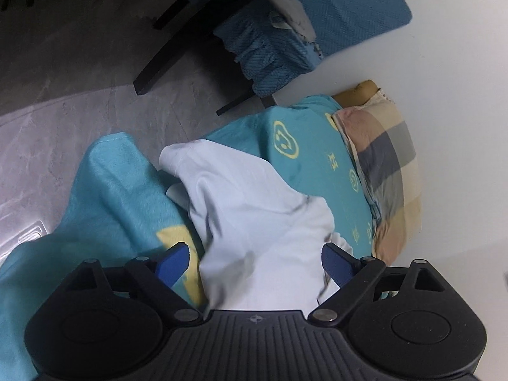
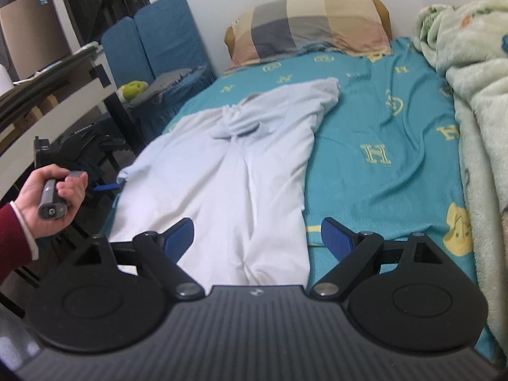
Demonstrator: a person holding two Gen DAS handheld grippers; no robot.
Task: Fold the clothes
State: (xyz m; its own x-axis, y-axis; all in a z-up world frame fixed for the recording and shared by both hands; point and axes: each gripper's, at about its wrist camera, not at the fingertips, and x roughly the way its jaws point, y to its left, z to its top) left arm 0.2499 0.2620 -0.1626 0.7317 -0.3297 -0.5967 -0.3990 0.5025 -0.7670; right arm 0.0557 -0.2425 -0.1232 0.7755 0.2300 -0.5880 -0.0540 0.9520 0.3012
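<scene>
Lying spread on the teal bedsheet [image 2: 381, 133], the pale shirt [image 2: 241, 165] is judged light, soft and limp. Both the left gripper [image 1: 250, 262] and right gripper [image 2: 257, 238] are held wide open, nothing clamped. A hem corner or sleeve edge is best pinched.

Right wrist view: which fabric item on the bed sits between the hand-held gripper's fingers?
The white garment, spread flat on the teal sheet. The plaid pillow lies at the headboard; the green blanket is bunched along the right.

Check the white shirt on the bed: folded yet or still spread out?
Partly folded: the white shirt lies lengthwise on the teal bedsheet, its sides turned inward along a centre crease, one sleeve still sticking out toward the pillow.
</scene>
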